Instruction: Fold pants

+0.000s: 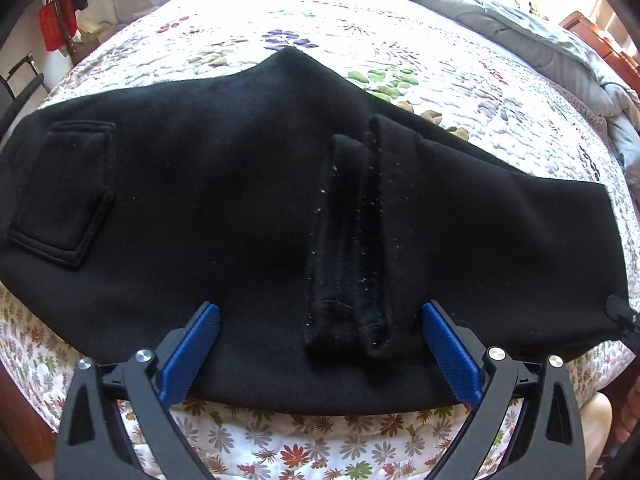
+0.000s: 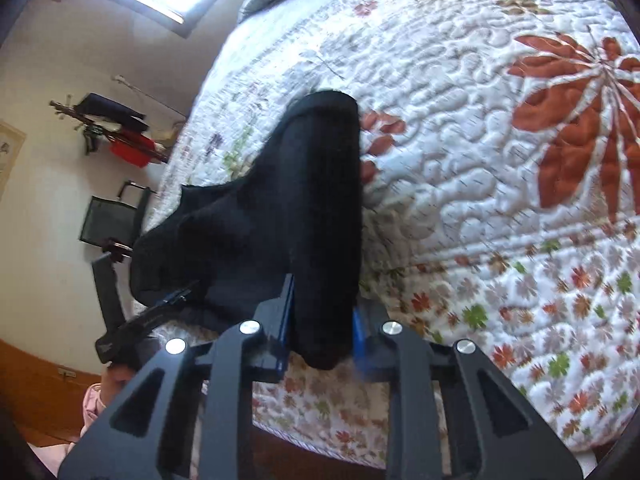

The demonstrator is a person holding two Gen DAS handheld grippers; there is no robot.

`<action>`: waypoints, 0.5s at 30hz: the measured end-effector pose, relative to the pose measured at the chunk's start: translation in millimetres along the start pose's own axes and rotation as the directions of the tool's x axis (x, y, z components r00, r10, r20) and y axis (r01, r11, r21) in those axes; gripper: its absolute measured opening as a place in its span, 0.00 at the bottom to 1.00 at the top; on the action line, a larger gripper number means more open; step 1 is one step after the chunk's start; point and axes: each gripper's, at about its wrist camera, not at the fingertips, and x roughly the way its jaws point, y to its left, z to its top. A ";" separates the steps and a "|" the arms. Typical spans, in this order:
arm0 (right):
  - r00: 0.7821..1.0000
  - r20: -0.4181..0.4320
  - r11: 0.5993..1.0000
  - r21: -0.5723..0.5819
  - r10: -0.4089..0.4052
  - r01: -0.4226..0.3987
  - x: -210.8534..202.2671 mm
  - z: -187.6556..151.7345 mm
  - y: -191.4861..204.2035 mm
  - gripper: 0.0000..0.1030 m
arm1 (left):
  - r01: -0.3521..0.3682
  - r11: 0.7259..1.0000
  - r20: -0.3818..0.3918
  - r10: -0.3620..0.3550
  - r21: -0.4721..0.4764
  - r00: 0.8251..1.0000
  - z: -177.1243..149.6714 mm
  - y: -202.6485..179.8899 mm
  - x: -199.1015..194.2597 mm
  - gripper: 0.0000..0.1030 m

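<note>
Left wrist view: black pants (image 1: 248, 184), folded, lie flat across a floral quilted bedspread (image 1: 400, 32), patch pocket (image 1: 60, 188) at the left and the two leg cuffs (image 1: 352, 240) laid on top at the centre. The left gripper (image 1: 320, 356) hovers at the near edge with blue pads (image 1: 192, 356) wide apart, straddling the cuffs without touching them. A grey duvet (image 1: 540, 28) is bunched along the far right side of the bed. Right wrist view: the right gripper (image 2: 320, 336) is clamped on a raised fold of the pants (image 2: 312, 208), which hides the bedspread (image 2: 480, 160) behind it; a black chair (image 2: 108, 220) and a wall rack (image 2: 116, 128) stand beyond the bed.
</note>
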 end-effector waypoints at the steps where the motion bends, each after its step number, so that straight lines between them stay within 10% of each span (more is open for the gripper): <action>1: 0.999 -0.018 0.999 0.002 -0.039 0.039 6.0 -1.8 -1.6 0.22 | -0.001 1.000 0.003 0.001 0.002 1.000 -0.5 -0.4 0.8 0.97; 8: 0.991 -0.023 0.991 -0.013 -0.133 0.133 17.8 -10.5 -4.1 0.34 | 0.072 0.997 0.035 -0.072 -0.006 0.997 -5.2 12.0 -8.6 0.96; 15: 0.938 0.105 0.924 -0.169 -0.330 0.344 -15.9 -8.7 44.4 0.44 | 0.181 0.976 0.095 -0.171 -0.120 0.981 -14.0 62.0 -45.3 0.96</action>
